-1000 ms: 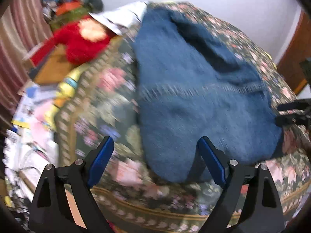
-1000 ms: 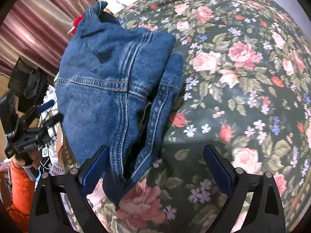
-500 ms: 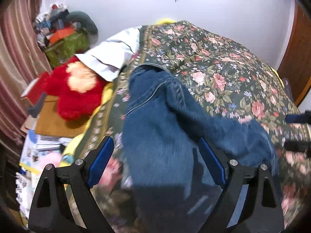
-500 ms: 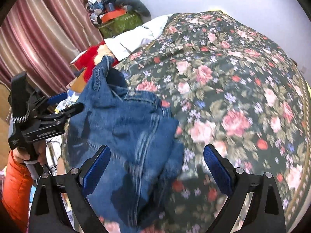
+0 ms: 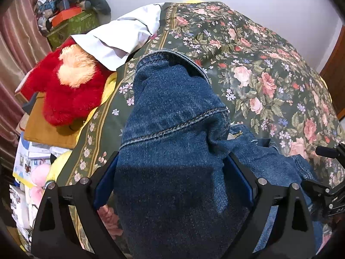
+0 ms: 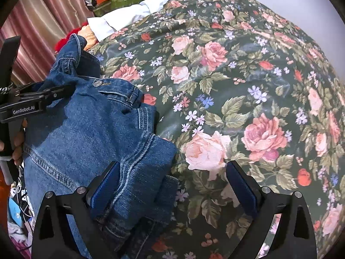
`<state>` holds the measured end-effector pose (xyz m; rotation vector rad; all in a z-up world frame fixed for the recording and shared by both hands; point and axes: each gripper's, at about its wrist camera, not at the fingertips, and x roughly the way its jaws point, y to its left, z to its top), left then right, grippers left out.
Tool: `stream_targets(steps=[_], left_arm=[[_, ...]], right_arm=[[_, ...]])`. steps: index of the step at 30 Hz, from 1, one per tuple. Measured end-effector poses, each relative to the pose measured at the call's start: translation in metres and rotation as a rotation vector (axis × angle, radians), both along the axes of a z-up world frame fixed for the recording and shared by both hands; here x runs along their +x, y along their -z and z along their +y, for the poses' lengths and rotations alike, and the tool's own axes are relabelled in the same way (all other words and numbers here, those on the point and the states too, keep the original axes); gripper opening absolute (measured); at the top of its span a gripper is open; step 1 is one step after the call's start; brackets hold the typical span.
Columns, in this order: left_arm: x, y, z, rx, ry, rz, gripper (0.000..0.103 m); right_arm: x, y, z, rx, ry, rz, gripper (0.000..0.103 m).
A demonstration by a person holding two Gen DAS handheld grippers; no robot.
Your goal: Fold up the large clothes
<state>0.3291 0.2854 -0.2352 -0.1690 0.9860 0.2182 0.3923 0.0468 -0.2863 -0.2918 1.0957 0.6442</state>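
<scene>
A blue denim jacket [image 5: 172,129] lies bunched on a floral bedspread [image 5: 269,64]. In the left wrist view it fills the space between my left gripper's [image 5: 172,181] wide-open blue pads, draped over them. In the right wrist view the jacket [image 6: 86,129] lies folded at the bed's left edge. My right gripper [image 6: 172,185] is open; a folded part of the denim lies between its pads, near the left pad. The left gripper shows at the left of the right wrist view [image 6: 43,95].
A red plush toy [image 5: 69,86] and a white pillow [image 5: 120,36] lie at the bed's left side. Boxes and clutter [image 5: 69,19] stand in the far corner. Papers and a brown box [image 5: 47,129] lie on the floor beside the bed. A wooden door [image 5: 336,69] is at right.
Both grippers moved in low over the jacket. The denim, flat a second ago, is now bunched up and sits between the open pads of both grippers.
</scene>
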Motion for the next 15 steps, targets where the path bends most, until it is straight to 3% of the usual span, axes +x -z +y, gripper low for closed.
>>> stream_targets(steps=[5, 15], left_arm=[[-0.023, -0.025, -0.007, 0.022, -0.003, -0.023, 0.088], [-0.118, -0.127, -0.039, 0.043, 0.051, -0.258, 0.088]], right_arm=[[-0.024, -0.039, -0.010, 0.056, 0.005, -0.044, 0.096], [-0.093, -0.157, -0.048, 0.270, 0.014, -0.212, 0.096]])
